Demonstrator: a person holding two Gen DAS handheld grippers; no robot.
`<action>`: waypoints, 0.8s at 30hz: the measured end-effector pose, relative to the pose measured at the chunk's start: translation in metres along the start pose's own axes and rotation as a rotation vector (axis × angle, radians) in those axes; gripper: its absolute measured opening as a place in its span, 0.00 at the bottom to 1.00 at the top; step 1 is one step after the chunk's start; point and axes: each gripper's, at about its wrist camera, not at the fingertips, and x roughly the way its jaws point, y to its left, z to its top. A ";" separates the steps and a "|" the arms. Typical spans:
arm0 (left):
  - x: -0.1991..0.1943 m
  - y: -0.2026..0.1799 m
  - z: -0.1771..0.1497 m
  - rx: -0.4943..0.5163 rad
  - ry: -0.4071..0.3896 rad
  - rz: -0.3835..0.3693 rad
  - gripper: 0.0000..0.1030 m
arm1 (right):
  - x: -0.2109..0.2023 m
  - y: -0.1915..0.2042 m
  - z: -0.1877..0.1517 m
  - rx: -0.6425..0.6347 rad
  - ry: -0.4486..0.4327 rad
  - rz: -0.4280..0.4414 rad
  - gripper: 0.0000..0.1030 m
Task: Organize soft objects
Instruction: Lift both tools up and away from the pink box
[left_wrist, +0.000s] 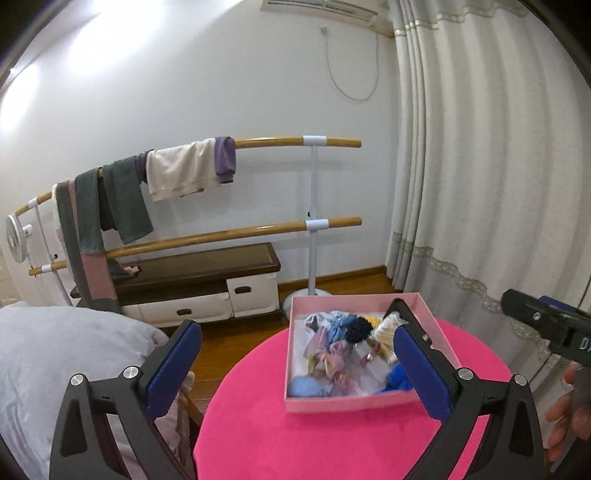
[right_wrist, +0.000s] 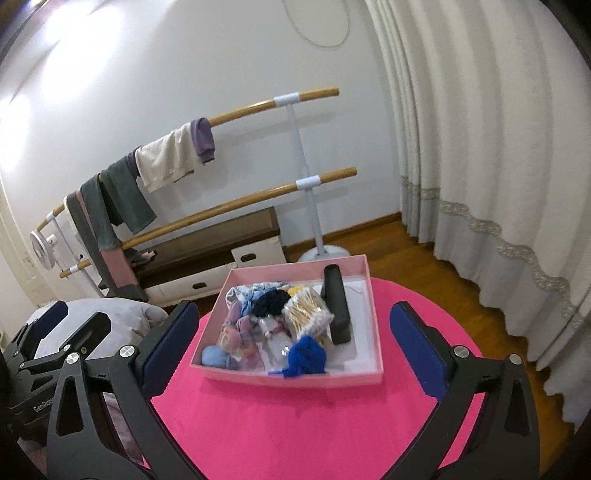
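Both our left gripper (left_wrist: 295, 369) and right gripper (right_wrist: 295, 350) hung wide and empty; best we backed off level, clear of the pink box (right_wrist: 288, 378).

Against the white wall (left_wrist: 184, 92) stands a two-rail wooden barre (right_wrist: 236, 201) on white posts, with grey, cream and purple garments (left_wrist: 177, 173) draped over its upper rail. Behind it sits a low dark-topped cabinet (left_wrist: 207, 269) with white drawers. A small white fan (left_wrist: 14, 240) is clipped at the barre's left end (partly cut off). Pale curtains (right_wrist: 480, 147) with a lace band hang at the right, above a wooden floor (right_wrist: 406, 240). A grey pillow (left_wrist: 55, 350) lies at lower left.
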 end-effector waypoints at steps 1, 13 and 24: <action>-0.011 0.002 -0.008 -0.003 -0.005 0.000 1.00 | -0.009 0.002 -0.004 -0.001 -0.010 -0.003 1.00; -0.135 0.023 -0.066 -0.057 -0.003 0.029 1.00 | -0.096 0.018 -0.063 -0.022 -0.081 -0.057 1.00; -0.211 0.020 -0.109 -0.036 -0.018 0.015 1.00 | -0.138 0.030 -0.124 -0.052 -0.103 -0.120 1.00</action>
